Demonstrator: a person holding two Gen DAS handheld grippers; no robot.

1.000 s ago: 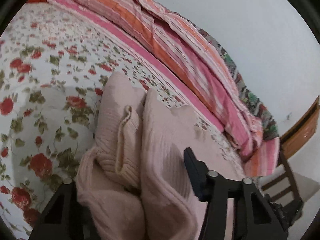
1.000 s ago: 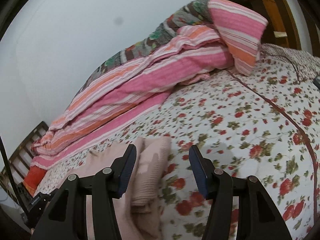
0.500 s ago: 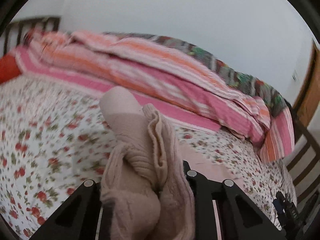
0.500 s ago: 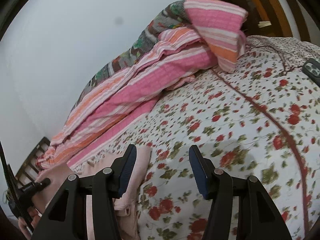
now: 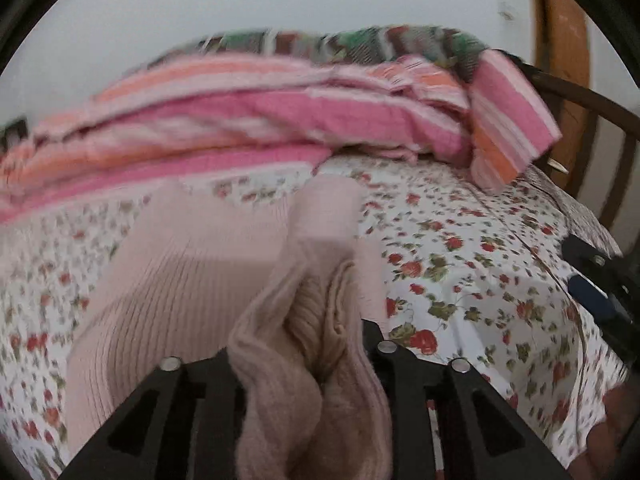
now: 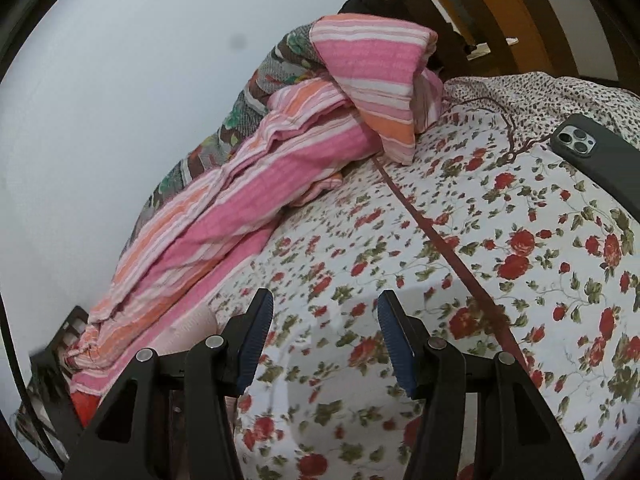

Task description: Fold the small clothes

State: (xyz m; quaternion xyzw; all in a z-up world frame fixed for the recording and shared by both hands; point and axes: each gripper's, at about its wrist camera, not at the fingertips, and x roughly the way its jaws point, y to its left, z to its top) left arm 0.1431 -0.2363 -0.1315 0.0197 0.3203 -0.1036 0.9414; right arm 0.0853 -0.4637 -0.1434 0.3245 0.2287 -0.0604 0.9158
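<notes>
From the left wrist view, the left gripper (image 5: 304, 344) has a thick bunch of the pale pink knitted sweater (image 5: 192, 280) crammed between its jaws, which are easing apart at this moment with the cloth still packed between them. The bunched folds rise straight up in front of the camera, and a wider ribbed panel of the same garment spreads away to the left, lying over the flowered bedsheet (image 5: 460, 248). Behind it, a rumpled striped blanket (image 5: 260, 120) in pink, orange and white runs along the far side of the bed against a plain wall. A wooden bed frame (image 5: 560, 60) stands at the upper right. At the right edge a dark, blue-padded piece shows, probably the other gripper, though it is too cut off to be sure. Much of this view is blurred.

From the right wrist view, the right gripper (image 6: 325, 336) hangs over the bedsheet (image 6: 440, 280) with its blue-padded jaws parted and nothing between them. A small patch of the pink sweater (image 6: 188, 328) peeks out just left of the left jaw, beside the edge of the striped blanket (image 6: 280, 184). A dark phone (image 6: 600, 156) lies camera-side up on the sheet at the far right.
</notes>
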